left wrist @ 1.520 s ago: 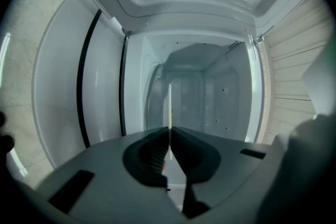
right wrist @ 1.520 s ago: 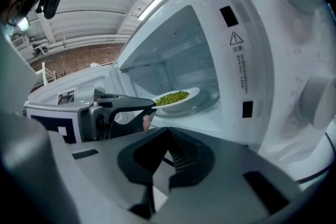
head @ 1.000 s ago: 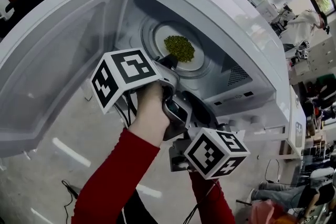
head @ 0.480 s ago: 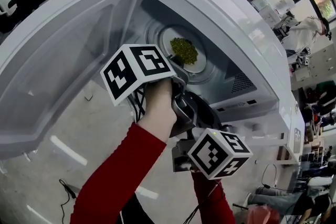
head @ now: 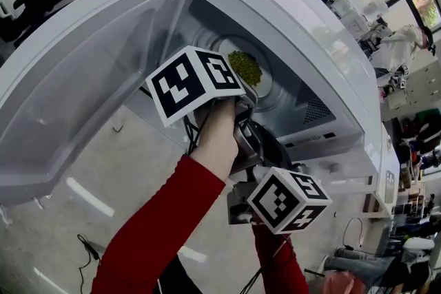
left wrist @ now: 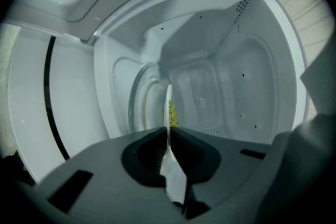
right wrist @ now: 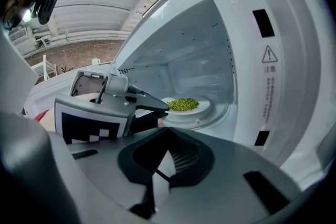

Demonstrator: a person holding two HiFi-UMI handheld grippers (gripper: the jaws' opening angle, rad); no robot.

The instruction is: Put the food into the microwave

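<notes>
A white plate (head: 258, 85) with a heap of green food (head: 245, 67) is inside the open microwave (head: 296, 17), over the glass turntable (right wrist: 216, 113). My left gripper (head: 240, 91) reaches into the cavity and is shut on the plate's near rim. The left gripper view shows the plate (left wrist: 168, 105) edge-on, pinched between the jaws of the left gripper (left wrist: 169, 136). I cannot tell whether the plate (right wrist: 202, 107) rests on the turntable. My right gripper (right wrist: 160, 165) stays outside, below the opening, shut with nothing in it; its marker cube (head: 288, 200) shows.
The microwave door (head: 83, 79) swings wide open to the left. The cavity walls (right wrist: 199, 55) close in around the plate. A warning label (right wrist: 269, 65) is on the frame at the right. Cables (head: 89, 244) lie on the floor below.
My left gripper has pushed deeper into the cavity with the plate and rolled a little. The right gripper has stayed where it was.
</notes>
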